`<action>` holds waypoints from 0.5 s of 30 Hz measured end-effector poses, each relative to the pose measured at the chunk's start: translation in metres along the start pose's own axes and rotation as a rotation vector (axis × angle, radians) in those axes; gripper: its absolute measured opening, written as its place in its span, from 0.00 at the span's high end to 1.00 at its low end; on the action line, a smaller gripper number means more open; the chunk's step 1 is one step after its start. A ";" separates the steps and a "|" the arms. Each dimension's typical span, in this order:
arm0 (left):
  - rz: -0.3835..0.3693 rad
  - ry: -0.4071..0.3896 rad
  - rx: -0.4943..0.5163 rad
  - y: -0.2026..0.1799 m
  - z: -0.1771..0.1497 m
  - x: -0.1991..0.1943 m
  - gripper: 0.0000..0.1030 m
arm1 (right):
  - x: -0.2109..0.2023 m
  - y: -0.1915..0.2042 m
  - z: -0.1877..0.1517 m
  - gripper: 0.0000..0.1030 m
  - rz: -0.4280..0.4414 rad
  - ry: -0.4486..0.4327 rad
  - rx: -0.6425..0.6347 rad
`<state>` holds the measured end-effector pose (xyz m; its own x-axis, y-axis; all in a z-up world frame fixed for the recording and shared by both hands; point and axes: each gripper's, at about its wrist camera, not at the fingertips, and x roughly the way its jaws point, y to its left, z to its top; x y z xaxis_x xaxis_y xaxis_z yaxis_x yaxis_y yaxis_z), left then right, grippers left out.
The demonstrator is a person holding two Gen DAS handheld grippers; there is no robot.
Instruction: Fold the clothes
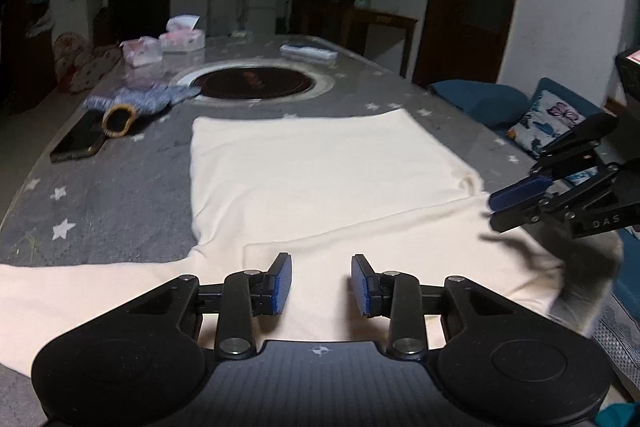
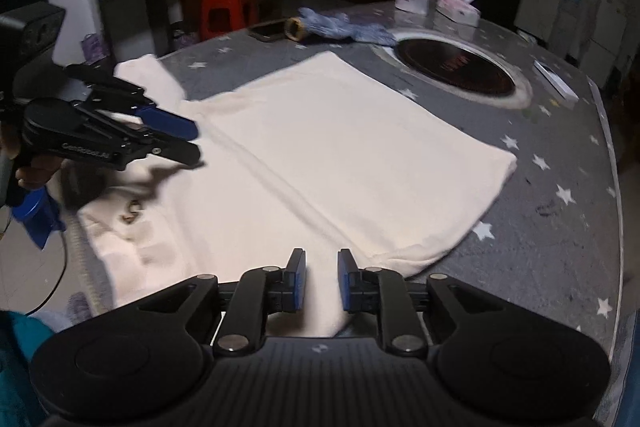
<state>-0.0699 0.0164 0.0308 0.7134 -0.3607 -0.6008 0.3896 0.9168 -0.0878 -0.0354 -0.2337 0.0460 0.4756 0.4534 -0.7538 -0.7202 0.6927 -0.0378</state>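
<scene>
a grey star-print table cover (image 1: 120,195) carried a cream garment (image 1: 320,179) spread flat, its far edge near a round black inset (image 1: 252,83) at 12 o'clock. the left gripper (image 1: 321,285) hovered over the garment's near part, jaws partly apart with nothing between them. the right gripper (image 2: 321,281) also hung above the cloth, jaws narrowly apart, gripping nothing.

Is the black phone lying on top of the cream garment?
No, the phone lies on the grey star-patterned table cover, well apart from the cream garment.
</scene>
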 end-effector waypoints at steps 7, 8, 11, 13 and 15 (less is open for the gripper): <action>-0.024 0.016 0.027 -0.013 -0.015 -0.005 0.65 | -0.001 0.027 -0.014 0.84 0.056 0.036 -0.071; -0.023 0.015 0.024 -0.012 -0.018 -0.005 0.65 | 0.000 0.029 -0.017 0.84 0.054 0.048 -0.081; -0.022 0.008 0.015 -0.011 -0.021 -0.011 0.65 | -0.001 0.034 -0.016 0.84 0.052 0.055 -0.105; -0.017 -0.004 0.001 -0.008 -0.021 -0.016 0.65 | -0.003 0.036 -0.009 0.84 0.056 0.050 -0.123; -0.004 -0.018 -0.015 -0.002 -0.022 -0.022 0.65 | -0.001 0.041 0.002 0.84 0.069 0.033 -0.144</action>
<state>-0.0990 0.0260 0.0270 0.7225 -0.3675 -0.5857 0.3837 0.9177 -0.1025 -0.0639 -0.2044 0.0465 0.4075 0.4770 -0.7787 -0.8169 0.5716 -0.0773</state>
